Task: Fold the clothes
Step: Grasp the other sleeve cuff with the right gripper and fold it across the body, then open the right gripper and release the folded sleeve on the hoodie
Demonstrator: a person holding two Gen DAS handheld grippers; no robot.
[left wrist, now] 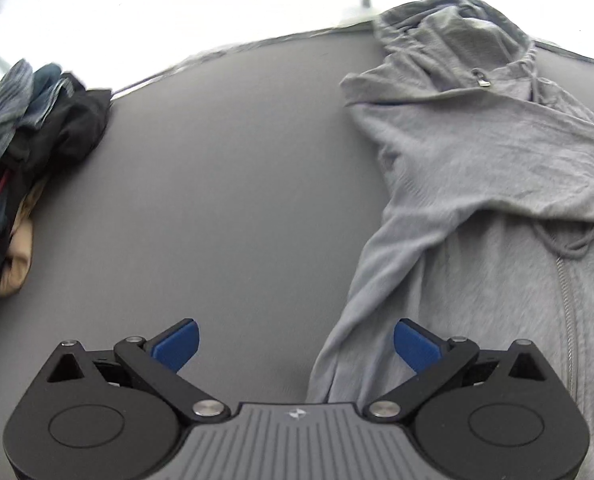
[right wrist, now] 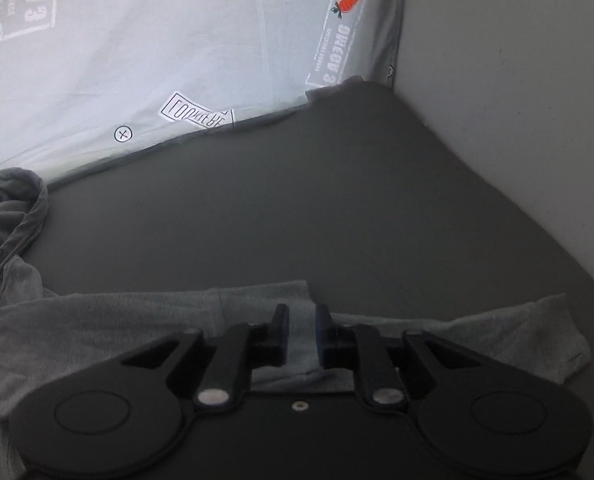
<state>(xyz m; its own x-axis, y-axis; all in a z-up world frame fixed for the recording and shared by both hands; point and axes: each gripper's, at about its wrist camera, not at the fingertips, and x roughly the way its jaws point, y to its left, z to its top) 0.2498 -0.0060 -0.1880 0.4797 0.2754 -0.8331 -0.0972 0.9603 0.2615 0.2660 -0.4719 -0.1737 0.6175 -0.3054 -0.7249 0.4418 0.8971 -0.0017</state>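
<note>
On the grey worktop: a light grey zip hoodie lies spread out on the right side of the left wrist view, hood toward the far edge.
Hoodie details: a zip runs down its front, drawcords trail from the hood, and one sleeve slants down toward the near edge.
Left hand-held gripper: its jaws stand wide apart, blue pads showing, with nothing between them; it hangs over bare worktop just left of the sleeve.
Right hand-held gripper: its jaws are close together with a fold of the grey hoodie fabric between them; whether the pads actually press on the cloth I cannot tell.
Pile of clothes: dark, blue-striped and tan garments are heaped at the left edge of the worktop, well apart from the hoodie.
Backdrop: a pale sheet with printed labels and a small carrot picture stands behind the worktop.
</note>
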